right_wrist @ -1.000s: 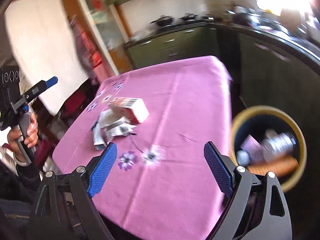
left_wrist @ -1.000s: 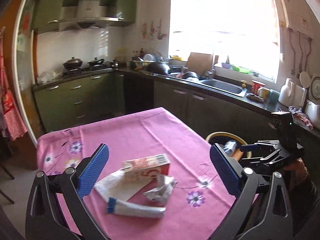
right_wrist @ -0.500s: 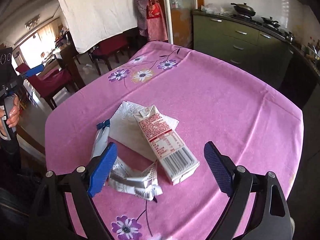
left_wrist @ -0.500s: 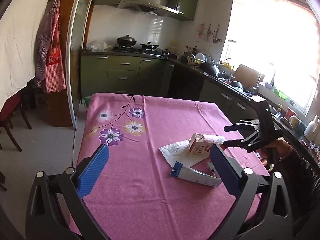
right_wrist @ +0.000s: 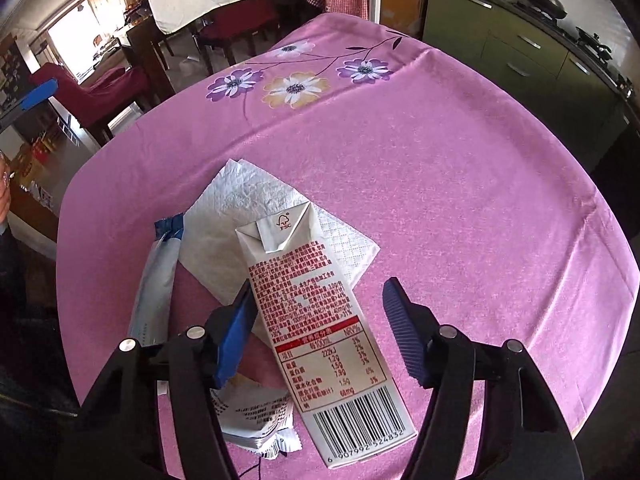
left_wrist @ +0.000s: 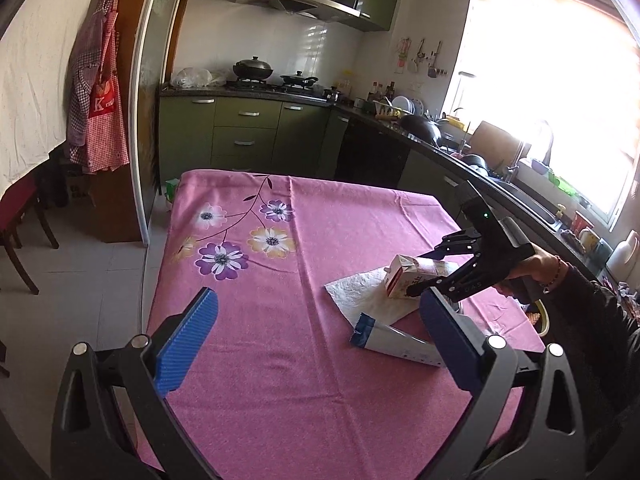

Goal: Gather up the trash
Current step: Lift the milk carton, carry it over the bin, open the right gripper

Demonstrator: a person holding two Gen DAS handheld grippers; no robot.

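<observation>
Your right gripper (right_wrist: pixel 320 328) is closing its jaws astride the white, red-printed drink carton (right_wrist: pixel 320 320) lying on the white paper napkin (right_wrist: pixel 224 216) on the pink flowered tablecloth (right_wrist: pixel 440 160); its right pad is not touching yet. Only its camera is showing the crumpled silver wrapper (right_wrist: pixel 256 420). Your left gripper (left_wrist: pixel 320 340) is hanging wide, holding nothing, and only its camera is showing the hand (left_wrist: pixel 528 272) gripping the right tool.
</observation>
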